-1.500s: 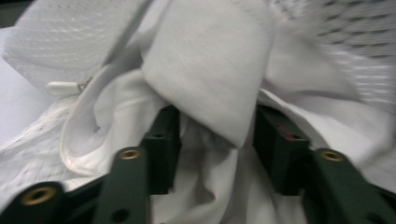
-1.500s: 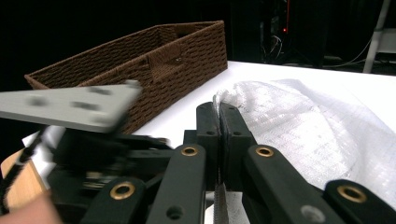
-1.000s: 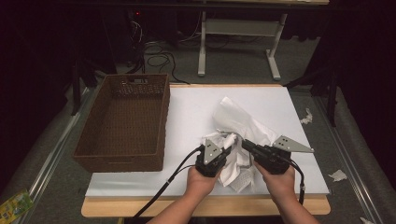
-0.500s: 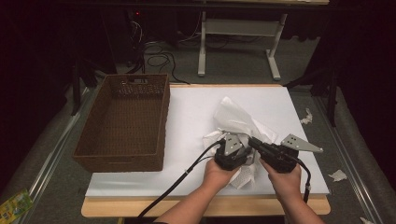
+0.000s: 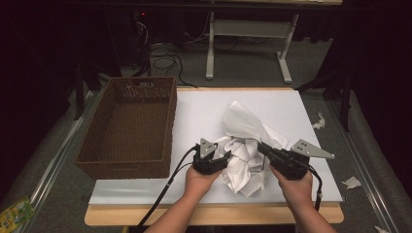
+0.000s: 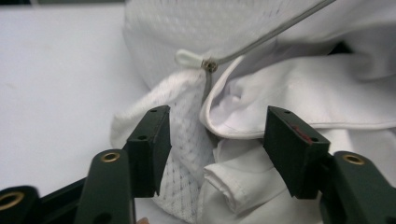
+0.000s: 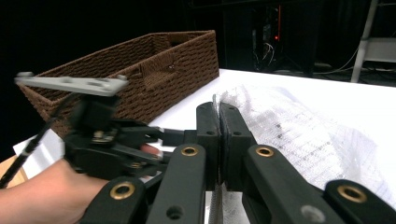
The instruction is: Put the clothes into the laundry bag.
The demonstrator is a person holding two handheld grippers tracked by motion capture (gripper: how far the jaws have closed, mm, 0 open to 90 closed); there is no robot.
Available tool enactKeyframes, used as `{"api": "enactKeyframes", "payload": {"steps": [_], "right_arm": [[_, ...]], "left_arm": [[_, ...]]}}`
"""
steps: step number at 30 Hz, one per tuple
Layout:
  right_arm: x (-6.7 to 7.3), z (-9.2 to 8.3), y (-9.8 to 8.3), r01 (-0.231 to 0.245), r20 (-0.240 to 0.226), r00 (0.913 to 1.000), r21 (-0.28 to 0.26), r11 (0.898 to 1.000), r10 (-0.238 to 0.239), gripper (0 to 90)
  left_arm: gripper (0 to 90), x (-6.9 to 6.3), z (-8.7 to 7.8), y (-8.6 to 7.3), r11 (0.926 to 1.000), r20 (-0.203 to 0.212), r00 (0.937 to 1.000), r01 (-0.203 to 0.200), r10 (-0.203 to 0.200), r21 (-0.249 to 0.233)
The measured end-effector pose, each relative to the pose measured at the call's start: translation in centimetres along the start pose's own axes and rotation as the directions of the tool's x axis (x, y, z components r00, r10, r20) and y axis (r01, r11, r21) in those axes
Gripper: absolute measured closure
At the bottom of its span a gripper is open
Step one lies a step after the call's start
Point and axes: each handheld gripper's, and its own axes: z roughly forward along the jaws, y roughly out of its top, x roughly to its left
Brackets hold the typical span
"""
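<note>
1. While the white garment lies crumpled on the counter, just past the middle toward 5 o'clock in the high view, both hands work at its near edge.
2. At about 6 o'clock of the counter, the left hand-held gripper sits against the garment's 9 o'clock side; its jaws have just been opening.
3. Seen in the left gripper view, the left hand-held gripper stands with its jaws apart, folds of the white garment and a mesh lining lying between them, and the pads do not press on the cloth.
4. A thin grey cord with a small loop end crosses the cloth above the jaws in that view.
5. At the garment's 3 o'clock side, the right hand-held gripper points toward 9 o'clock.
6. Its own view shows the right hand-held gripper clamped tight, a thin edge of the mesh cloth pinched between the pads.
7. Well apart from the garment, a brown wicker basket stands at the counter's 9 o'clock side.
</note>
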Motion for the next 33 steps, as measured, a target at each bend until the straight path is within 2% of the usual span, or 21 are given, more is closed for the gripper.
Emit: {"api": "enactKeyframes", "payload": {"steps": [2, 3, 4, 5, 8, 12, 14, 16, 18, 19, 20, 21, 23, 24, 25, 26, 27, 28, 30, 32, 33], "right_arm": [[0.0, 0.1, 0.0, -0.001, -0.002, 1.0, 0.0, 1.0, 0.001, 88.9], [-0.1, 0.3, -0.2, -0.003, -0.001, 1.0, 0.007, 1.0, 0.003, 88.8], [-0.1, 0.3, -0.2, -0.003, -0.001, 1.0, 0.007, 1.0, 0.003, 88.8], [-0.2, 0.4, -0.2, -0.002, -0.002, 1.0, 0.012, 1.0, 0.002, 88.9], [-0.1, 0.5, -0.3, -0.002, -0.003, 1.0, 0.016, 1.0, 0.002, 88.9], [0.0, 0.6, -0.3, 0.005, -0.003, 1.0, 0.02, 1.0, -0.005, 88.9], [-0.1, 0.4, -0.3, 0.004, 0.001, 1.0, 0.017, 1.0, -0.004, 88.9], [-0.1, 0.4, -0.3, 0.002, 0.001, 1.0, 0.015, 1.0, -0.002, 88.9], [-0.1, 0.3, -0.2, 0.009, 0.003, 1.0, 0.011, 1.0, -0.009, 88.9], [0.0, 0.1, -0.2, 0.011, 0.002, 0.9999, 0.009, 1.0, -0.011, 88.9], [0.1, 0.1, -0.1, 0.012, 0.004, 0.9999, 0.009, 1.0, -0.012, 88.9], [0.1, 0.1, -0.1, 0.01, 0.004, 0.9999, 0.007, 1.0, -0.01, 88.9], [0.1, 0.1, -0.1, 0.009, 0.002, 1.0, 0.007, 1.0, -0.01, 88.9], [0.1, 0.1, -0.1, 0.009, 0.002, 1.0, 0.007, 1.0, -0.01, 88.9], [0.0, 0.1, -0.1, 0.009, 0.001, 1.0, 0.008, 1.0, -0.009, 88.9], [0.0, 0.1, -0.1, 0.009, 0.001, 1.0, 0.008, 1.0, -0.009, 88.9], [0.0, 0.2, -0.2, 0.01, 0.0, 0.9999, 0.008, 1.0, -0.01, 88.9], [0.0, 0.2, -0.2, 0.01, 0.0, 0.9999, 0.008, 1.0, -0.01, 88.9], [-0.1, 0.2, -0.2, 0.007, -0.001, 1.0, 0.01, 1.0, -0.007, 88.9], [-0.2, 0.3, -0.2, 0.01, -0.002, 0.9999, 0.011, 1.0, -0.01, 88.9], [-0.2, 0.3, -0.3, 0.007, -0.002, 1.0, 0.015, 1.0, -0.007, 88.9]], "left_arm": [[46.7, 0.0, 0.4, 0.0, 0.9999, 0.013, 0.9999, 0.005, -0.005, 0.012], [56.9, 0.0, 1.4, 0.2, 0.9981, 0.039, 0.9992, 0.009, -0.011, 0.061], [67.9, 0.0, 1.4, 0.2, 0.9981, 0.039, 0.9992, 0.009, -0.011, 0.061], [75.5, -0.2, 2.0, 0.4, 0.9947, 0.038, 0.9993, -0.008, 0.004, 0.103], [87.6, -0.4, 2.6, 0.7, 0.9901, 0.05, 0.9986, -0.022, 0.015, 0.139], [89.6, -0.7, 2.6, 0.7, 0.9898, 0.052, 0.9982, -0.035, 0.028, 0.138], [89.6, -0.8, 2.0, 0.8, 0.9922, 0.057, 0.9983, -0.02, 0.013, 0.123], [89.7, -1.0, 1.6, 0.9, 0.9938, 0.054, 0.9982, -0.031, 0.025, 0.107], [89.5, -1.4, 0.8, 1.0, 0.9957, 0.021, 0.9974, -0.071, 0.069, 0.06], [82.4, -1.0, 0.9, 1.2, 0.997, -0.01, 0.9979, -0.063, 0.064, 0.046], [66.5, -1.0, 0.9, 1.2, 0.997, -0.01, 0.9979, -0.063, 0.064, 0.046], [54.6, -0.4, 1.5, 1.4, 0.9983, -0.051, 0.9977, -0.043, 0.045, 0.04], [43.4, -0.3, 1.9, 1.4, 0.9976, -0.074, 0.9959, -0.049, 0.052, 0.048], [43.4, -0.2, 2.3, 1.5, 0.9968, -0.088, 0.9948, -0.046, 0.052, 0.066], [60.3, 0.0, 2.6, 1.5, 0.9962, -0.057, 0.9975, -0.037, 0.042, 0.079], [60.3, 0.0, 2.8, 1.4, 0.9946, -0.027, 0.9988, -0.037, 0.04, 0.097], [82.4, -0.3, 3.0, 1.3, 0.9905, -0.033, 0.9975, -0.057, 0.062, 0.125], [87.4, -0.3, 3.0, 1.3, 0.9905, -0.033, 0.9975, -0.057, 0.062, 0.125], [88.2, -0.4, 2.6, 1.0, 0.9924, -0.004, 0.9992, -0.04, 0.041, 0.116], [88.6, -0.9, 1.8, 1.1, 0.9967, 0.01, 0.9992, -0.039, 0.039, 0.072], [88.6, -2.0, 0.4, 1.6, 0.9996, 0.047, 0.9985, -0.027, 0.026, 0.009]]}}
